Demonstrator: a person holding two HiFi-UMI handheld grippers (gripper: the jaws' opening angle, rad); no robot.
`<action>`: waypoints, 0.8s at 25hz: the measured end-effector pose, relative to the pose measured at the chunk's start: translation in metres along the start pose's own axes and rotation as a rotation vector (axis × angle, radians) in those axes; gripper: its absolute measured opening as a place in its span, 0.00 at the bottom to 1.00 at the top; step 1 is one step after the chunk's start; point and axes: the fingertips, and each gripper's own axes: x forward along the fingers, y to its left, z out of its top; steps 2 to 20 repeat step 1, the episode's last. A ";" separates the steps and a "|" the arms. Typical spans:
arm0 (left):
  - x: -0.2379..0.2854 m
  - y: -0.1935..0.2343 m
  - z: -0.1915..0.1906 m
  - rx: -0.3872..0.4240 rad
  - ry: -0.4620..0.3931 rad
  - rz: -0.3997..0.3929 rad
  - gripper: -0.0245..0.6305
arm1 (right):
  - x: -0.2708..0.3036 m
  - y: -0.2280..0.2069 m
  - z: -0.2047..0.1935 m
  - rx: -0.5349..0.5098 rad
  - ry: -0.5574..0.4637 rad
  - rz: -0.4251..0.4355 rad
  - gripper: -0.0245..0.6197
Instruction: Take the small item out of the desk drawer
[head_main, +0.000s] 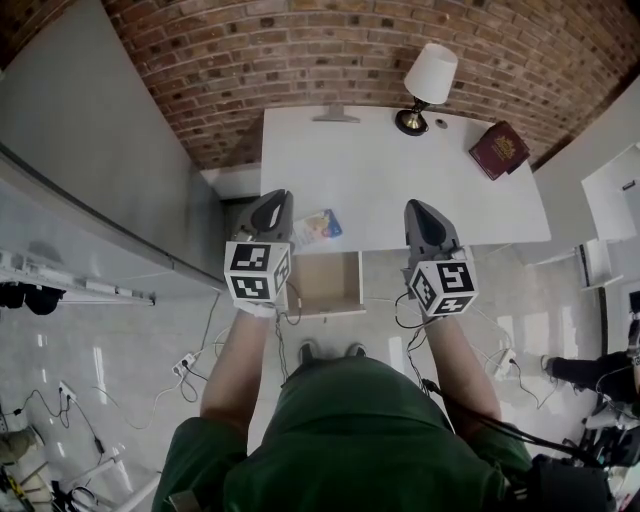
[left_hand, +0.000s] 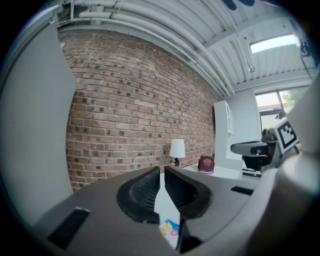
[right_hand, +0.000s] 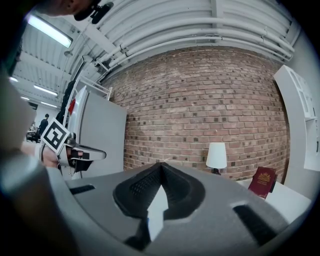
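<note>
A: Head view?
B: Packet (head_main: 318, 228) lies on desk (head_main: 400, 170), just right of left gripper (head_main: 274, 198) tip. Drawer (head_main: 330, 285) open between the 2 grippers.
A: Gripper views?
B: Left gripper clenched, empty; packet below jaws. Right gripper (right_hand: 161, 165) clenched, empty.

open drawer (head_main: 330, 283) at white desk (head_main: 400, 185) front

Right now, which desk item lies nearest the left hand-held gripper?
The colourful packet at the front edge of the desk; lamp and red book sit farther back.

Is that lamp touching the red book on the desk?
Apart. The head view shows bare white desk between the lamp and the red book.
</note>
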 end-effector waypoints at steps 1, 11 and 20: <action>0.001 0.002 -0.001 0.000 0.001 -0.001 0.07 | 0.001 0.001 0.000 -0.002 0.001 0.000 0.04; 0.001 0.002 -0.001 0.000 0.001 -0.001 0.07 | 0.001 0.001 0.000 -0.002 0.001 0.000 0.04; 0.001 0.002 -0.001 0.000 0.001 -0.001 0.07 | 0.001 0.001 0.000 -0.002 0.001 0.000 0.04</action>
